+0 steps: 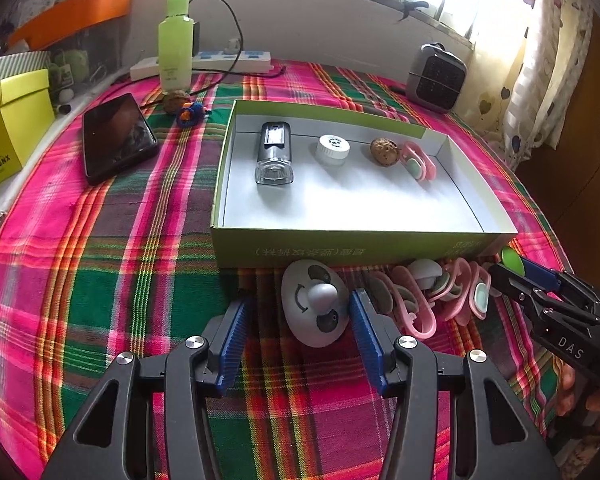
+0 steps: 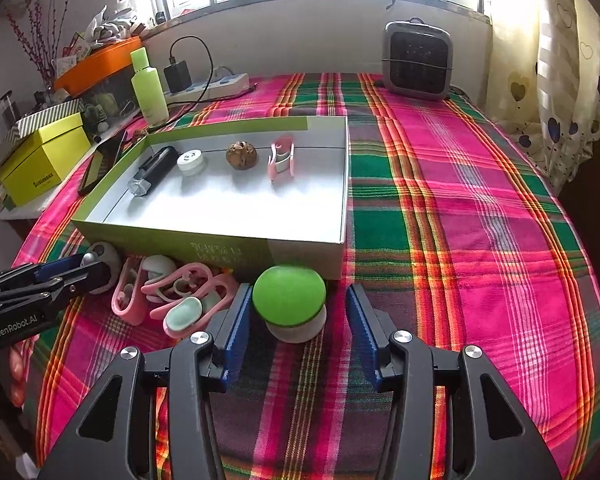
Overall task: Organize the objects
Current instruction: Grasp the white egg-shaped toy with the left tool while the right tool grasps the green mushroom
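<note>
A green-sided open box (image 1: 356, 246) (image 2: 204, 246) lies on the plaid cloth. In it stand a grey lighter-like device (image 1: 275, 152), a white round cap (image 1: 332, 150), a walnut (image 1: 385, 151) and a pink clip (image 1: 418, 160). My left gripper (image 1: 298, 316) is open around a white panda-face egg toy (image 1: 314, 306), fingers apart from it. My right gripper (image 2: 298, 316) is open around a green-topped mushroom toy (image 2: 290, 306). Several pink clips (image 1: 432, 296) (image 2: 172, 292) lie between the two toys, in front of the box.
A black phone (image 1: 118, 136), a green bottle (image 1: 175, 44), a power strip (image 1: 220, 62), a second walnut and a blue-orange toy (image 1: 190, 112) lie left of the box. A grey heater (image 2: 418, 60) stands at the back. A yellow box (image 2: 42, 158) sits left, off the table.
</note>
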